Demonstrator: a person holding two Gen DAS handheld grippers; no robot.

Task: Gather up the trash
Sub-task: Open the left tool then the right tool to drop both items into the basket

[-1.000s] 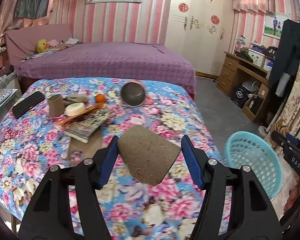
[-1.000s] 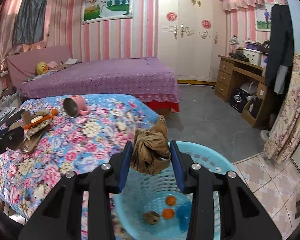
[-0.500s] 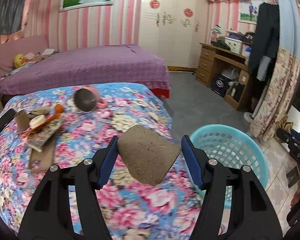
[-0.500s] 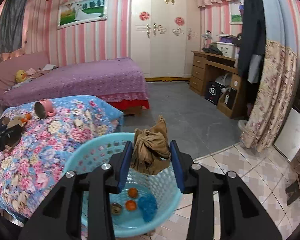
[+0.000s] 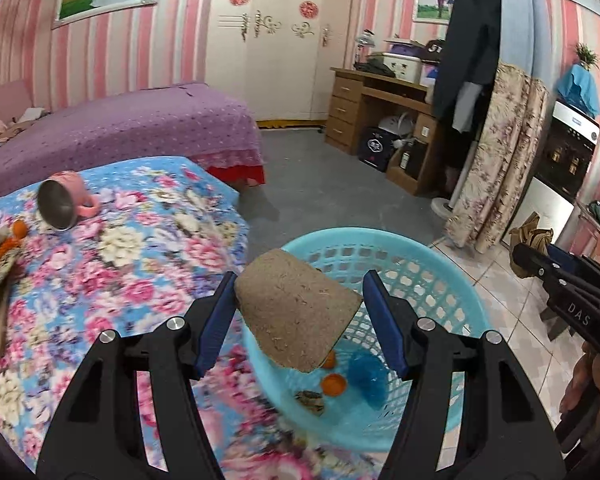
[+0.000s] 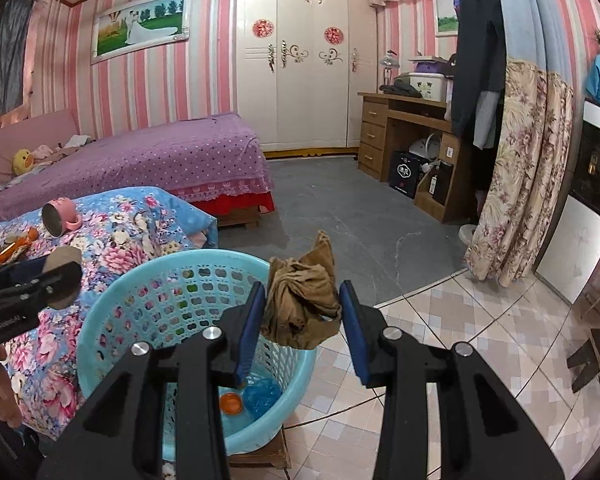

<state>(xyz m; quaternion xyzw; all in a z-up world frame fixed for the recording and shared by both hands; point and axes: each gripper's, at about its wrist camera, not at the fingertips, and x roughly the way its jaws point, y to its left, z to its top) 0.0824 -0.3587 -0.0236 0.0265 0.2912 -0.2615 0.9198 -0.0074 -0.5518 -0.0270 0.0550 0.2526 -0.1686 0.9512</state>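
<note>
Left gripper (image 5: 300, 320) clamps your cardboard tube (image 5: 296, 316) over the blue basket (image 5: 440, 280); right gripper (image 6: 302, 312) pinches crumpled brown paper (image 6: 302, 304) past the rim (risky), so releasing now could drop it on the floor.

Left gripper (image 5: 299, 322): two matte black angular arms, each pierced by an elongated cut-out, ending in fingers (image 5: 216, 322) faced with flat blue pads. Two round silver screw heads sit on each arm near the finger base. Right gripper (image 6: 302, 320): same black frame, blue-padded fingers (image 6: 249, 322) and paired silver screws. Seen side-on from the left wrist view, its black body carries white lettering reading "DAS".
</note>
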